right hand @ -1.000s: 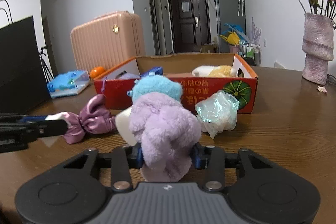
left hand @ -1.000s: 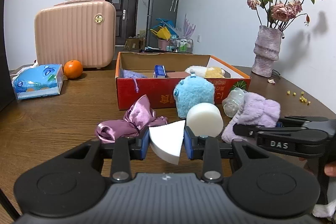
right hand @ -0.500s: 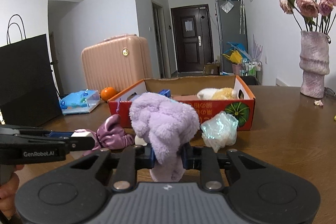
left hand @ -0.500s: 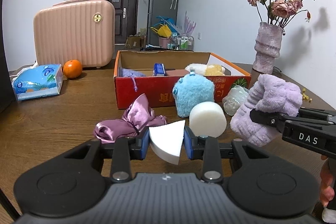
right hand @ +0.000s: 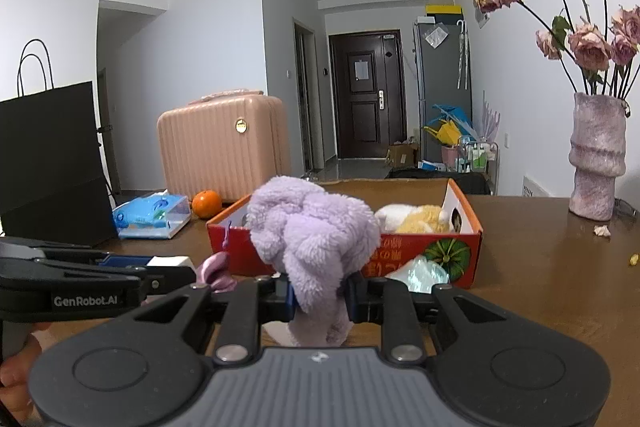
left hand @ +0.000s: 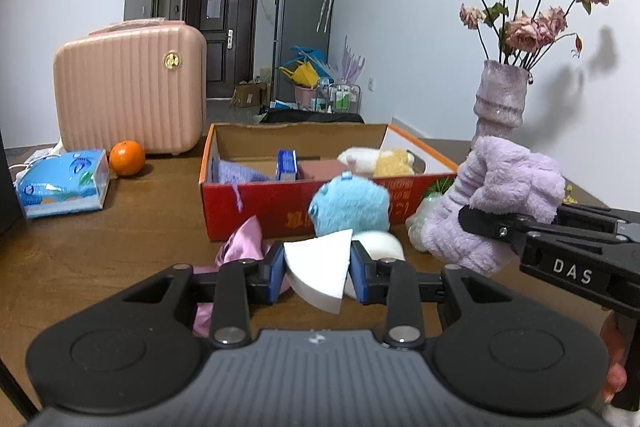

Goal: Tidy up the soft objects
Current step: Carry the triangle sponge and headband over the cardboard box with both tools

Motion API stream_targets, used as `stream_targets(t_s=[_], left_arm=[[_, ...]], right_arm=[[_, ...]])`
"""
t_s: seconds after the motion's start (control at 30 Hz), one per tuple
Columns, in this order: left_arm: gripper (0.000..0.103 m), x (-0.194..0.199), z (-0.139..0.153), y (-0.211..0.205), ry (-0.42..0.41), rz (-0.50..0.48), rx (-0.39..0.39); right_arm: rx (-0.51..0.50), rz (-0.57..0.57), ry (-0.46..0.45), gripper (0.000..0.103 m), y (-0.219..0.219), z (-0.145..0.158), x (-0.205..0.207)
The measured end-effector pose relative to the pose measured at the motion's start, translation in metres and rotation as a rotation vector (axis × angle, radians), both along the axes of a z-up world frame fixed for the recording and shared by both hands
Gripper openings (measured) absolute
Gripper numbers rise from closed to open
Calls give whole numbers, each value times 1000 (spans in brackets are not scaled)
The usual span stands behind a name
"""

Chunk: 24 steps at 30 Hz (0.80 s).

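Note:
My left gripper (left hand: 318, 273) is shut on a white wedge sponge (left hand: 316, 269) and holds it above the table. My right gripper (right hand: 320, 293) is shut on a fluffy lilac cloth (right hand: 312, 227), raised in front of the red cardboard box (right hand: 440, 251); the cloth also shows in the left wrist view (left hand: 500, 199). On the table before the box (left hand: 256, 211) lie a blue plush (left hand: 350, 205), a white round sponge (left hand: 382, 241), a pink satin scrunchie (left hand: 244, 247) and a clear plastic bag (right hand: 420, 275). The box holds a white-and-yellow plush (left hand: 378, 161) and other soft items.
A pink suitcase (left hand: 128, 91), an orange (left hand: 127, 157) and a blue tissue pack (left hand: 60, 183) stand at the back left. A black paper bag (right hand: 48, 163) stands far left. A vase of dried roses (right hand: 596, 163) stands at the right.
Both grippers have risen. The right gripper lifted the lilac cloth off the table to box height. The left gripper still holds the wedge sponge, now higher.

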<state>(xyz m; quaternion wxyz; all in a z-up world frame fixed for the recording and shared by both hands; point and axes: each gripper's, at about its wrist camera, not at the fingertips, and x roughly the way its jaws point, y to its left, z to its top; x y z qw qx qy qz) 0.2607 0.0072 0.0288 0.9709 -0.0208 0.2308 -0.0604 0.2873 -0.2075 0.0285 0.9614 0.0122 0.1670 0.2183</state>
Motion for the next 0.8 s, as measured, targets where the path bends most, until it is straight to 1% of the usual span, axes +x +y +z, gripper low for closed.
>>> stream_targets(t_s=[0.33, 0.8], left_arm=[[34, 15, 20, -5, -44, 17, -21], [34, 45, 34, -7, -76, 54, -45]], right_arm=[[3, -5, -37, 22, 1, 12, 15], [5, -31, -68, 22, 1, 21, 45]])
